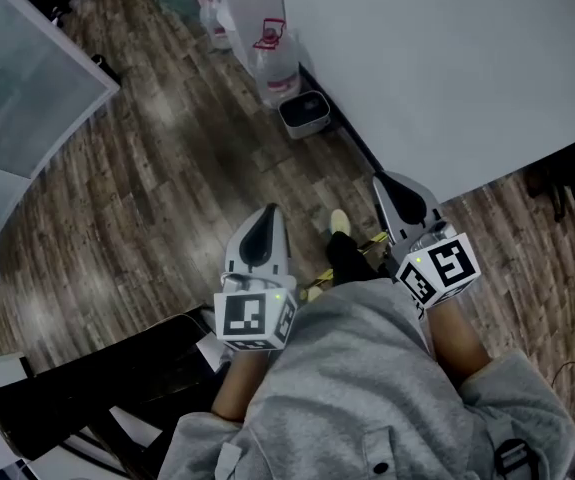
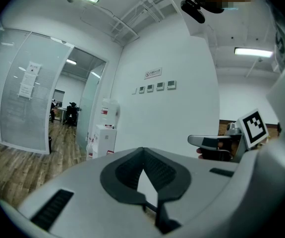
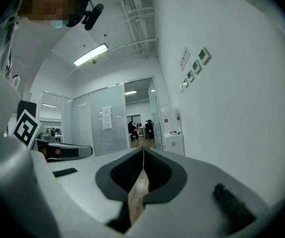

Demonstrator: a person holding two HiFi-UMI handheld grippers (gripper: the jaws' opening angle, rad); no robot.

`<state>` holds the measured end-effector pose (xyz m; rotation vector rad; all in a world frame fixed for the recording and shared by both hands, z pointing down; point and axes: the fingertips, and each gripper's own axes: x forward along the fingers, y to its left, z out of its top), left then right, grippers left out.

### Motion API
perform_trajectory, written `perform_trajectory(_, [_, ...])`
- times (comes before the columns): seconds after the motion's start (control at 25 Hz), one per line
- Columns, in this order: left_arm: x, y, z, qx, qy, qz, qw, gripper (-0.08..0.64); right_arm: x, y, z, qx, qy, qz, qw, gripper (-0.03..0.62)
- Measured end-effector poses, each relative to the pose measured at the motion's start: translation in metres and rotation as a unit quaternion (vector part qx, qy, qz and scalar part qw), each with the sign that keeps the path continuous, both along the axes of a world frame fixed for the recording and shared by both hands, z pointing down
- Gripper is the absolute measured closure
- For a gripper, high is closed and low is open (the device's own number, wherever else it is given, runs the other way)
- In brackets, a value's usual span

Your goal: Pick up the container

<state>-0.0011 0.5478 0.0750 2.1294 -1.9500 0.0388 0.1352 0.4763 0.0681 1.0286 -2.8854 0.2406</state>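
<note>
Wood floor [image 1: 167, 188] is showing only a grey bin [image 1: 304, 113] by the wall [image 1: 447, 58], probably the container, well ahead. Left gripper [image 1: 267, 216] and right gripper [image 1: 385, 184] are sitting shut, empty; I'm advising opening one wide before reaching down

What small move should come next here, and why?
Probably opening the jaws: the left gripper and right gripper are both shut and empty, pointing at the white wall, and the grey bin on the floor lies well ahead.
</note>
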Motion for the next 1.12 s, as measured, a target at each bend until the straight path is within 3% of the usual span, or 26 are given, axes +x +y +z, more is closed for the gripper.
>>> perform_trajectory(0.48, [0.012, -0.147, -0.001, -0.019, -0.001, 0.021, 0.9996, 0.546, 0.004, -0.143, 0.007, -0.021, -0.004, 0.004, 1.0, 0.566])
perform_trajectory(1.12, [0.018, -0.298, 0.007, -0.047, -0.019, -0.009, 0.9987, 0.546, 0.014, -0.296, 0.021, -0.037, -0.009, -0.021, 0.999, 0.566])
